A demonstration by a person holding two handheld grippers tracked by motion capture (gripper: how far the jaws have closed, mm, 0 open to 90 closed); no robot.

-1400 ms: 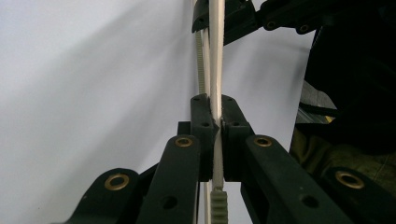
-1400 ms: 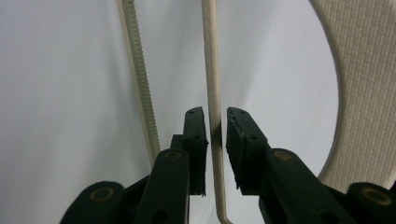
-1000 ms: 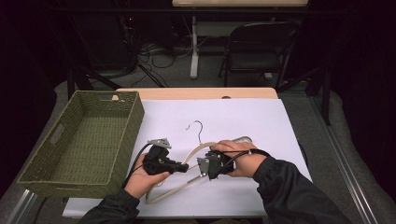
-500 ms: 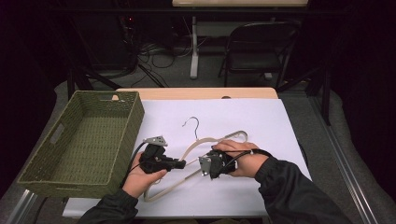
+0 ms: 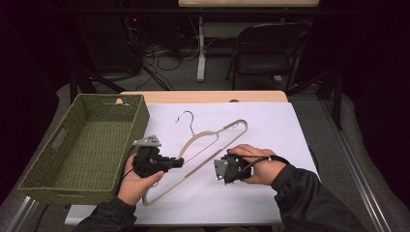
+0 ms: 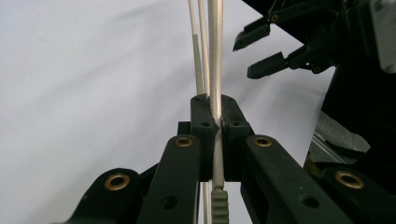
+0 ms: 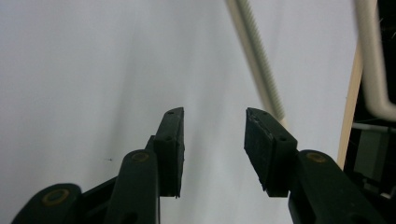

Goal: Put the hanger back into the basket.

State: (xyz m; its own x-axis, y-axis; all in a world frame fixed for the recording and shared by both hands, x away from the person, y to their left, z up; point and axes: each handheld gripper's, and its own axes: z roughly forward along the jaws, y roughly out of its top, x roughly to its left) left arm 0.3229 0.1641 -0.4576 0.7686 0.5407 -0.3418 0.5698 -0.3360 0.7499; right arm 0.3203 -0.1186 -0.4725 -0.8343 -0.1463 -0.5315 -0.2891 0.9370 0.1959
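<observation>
On the white-covered desk (image 5: 270, 125), beside the green woven basket (image 5: 82, 145), your cream plastic clothes hanger (image 5: 212, 137) with its dark wire hook lies slanted. Your left tongs (image 5: 180, 162) are clenched on its lower bar; the pads hide the bar there. Your right tongs (image 7: 214, 140) have just been opening, nothing between them, the hanger's corner cut off at the frame.

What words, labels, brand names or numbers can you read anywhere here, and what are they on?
None can be read: no legible text or number shows on the hanger, the woven basket, the white table cover, the left gripper or the right gripper.
</observation>
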